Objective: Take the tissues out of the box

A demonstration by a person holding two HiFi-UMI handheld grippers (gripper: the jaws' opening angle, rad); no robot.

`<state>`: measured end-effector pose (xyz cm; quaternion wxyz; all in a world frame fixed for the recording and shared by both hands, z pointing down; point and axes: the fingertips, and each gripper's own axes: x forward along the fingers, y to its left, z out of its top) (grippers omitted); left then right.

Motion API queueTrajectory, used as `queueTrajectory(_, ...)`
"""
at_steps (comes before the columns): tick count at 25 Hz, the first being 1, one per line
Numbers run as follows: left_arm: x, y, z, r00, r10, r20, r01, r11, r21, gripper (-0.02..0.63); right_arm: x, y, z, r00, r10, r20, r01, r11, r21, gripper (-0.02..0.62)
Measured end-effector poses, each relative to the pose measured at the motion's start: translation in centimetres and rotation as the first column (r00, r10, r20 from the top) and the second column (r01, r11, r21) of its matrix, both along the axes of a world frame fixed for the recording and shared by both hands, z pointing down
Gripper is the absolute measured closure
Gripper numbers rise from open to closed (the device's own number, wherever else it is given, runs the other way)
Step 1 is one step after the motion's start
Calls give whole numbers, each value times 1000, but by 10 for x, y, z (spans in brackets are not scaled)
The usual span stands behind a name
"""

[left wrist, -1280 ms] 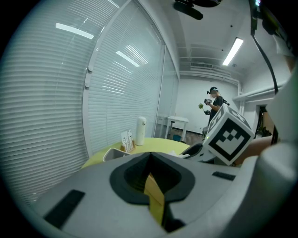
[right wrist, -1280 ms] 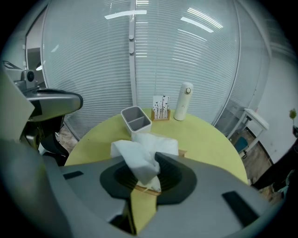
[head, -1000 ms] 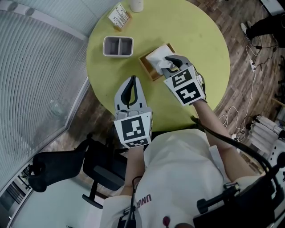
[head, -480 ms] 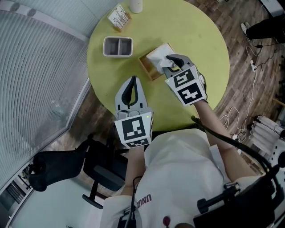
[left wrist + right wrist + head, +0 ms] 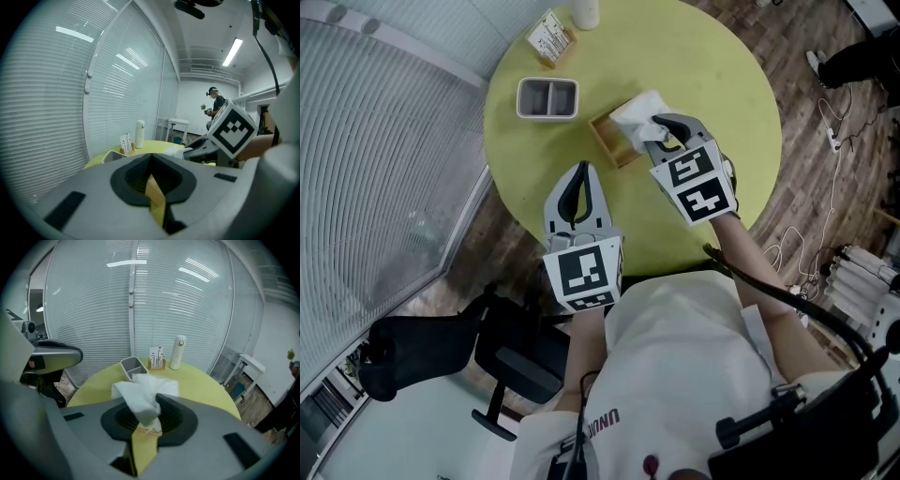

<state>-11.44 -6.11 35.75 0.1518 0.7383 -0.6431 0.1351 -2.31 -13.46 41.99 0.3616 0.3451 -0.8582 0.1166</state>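
Tissue — white, crumpled — bunched in right claw over wooden box.

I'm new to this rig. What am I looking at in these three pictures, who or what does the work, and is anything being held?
There is no robot here. A person holds a hand-held gripper in each hand, and each one carries a cube with square markers. The head view comes from a camera on the person's head, looking down. The other two views come from cameras that ride on the grippers and look along their jaws. On the round yellow-green table are a grey two-part tray, a wooden tissue box, a card holder and a white bottle. The right hand-held gripper is shut on a white tissue that sticks up from the box. The left hand-held gripper is shut and empty, at the table's near edge.
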Motion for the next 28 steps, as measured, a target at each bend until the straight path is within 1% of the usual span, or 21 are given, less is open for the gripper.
queueTrajectory(8,4,2,-3,1000,1,0,-1,1000,10,594,6,0,-11,1000,9,15,-9,999,41,503)
queueTrajectory(15,5,2,-2,1000,-2,2,2,1000,10,594,8,-3,-17,999,22,31,-23,998,57,503)
queueTrajectory(28,3,2,-3,1000,-2,3,2,1000,9,594,9,-3,-17,999,24,32,-26,998,54,503)
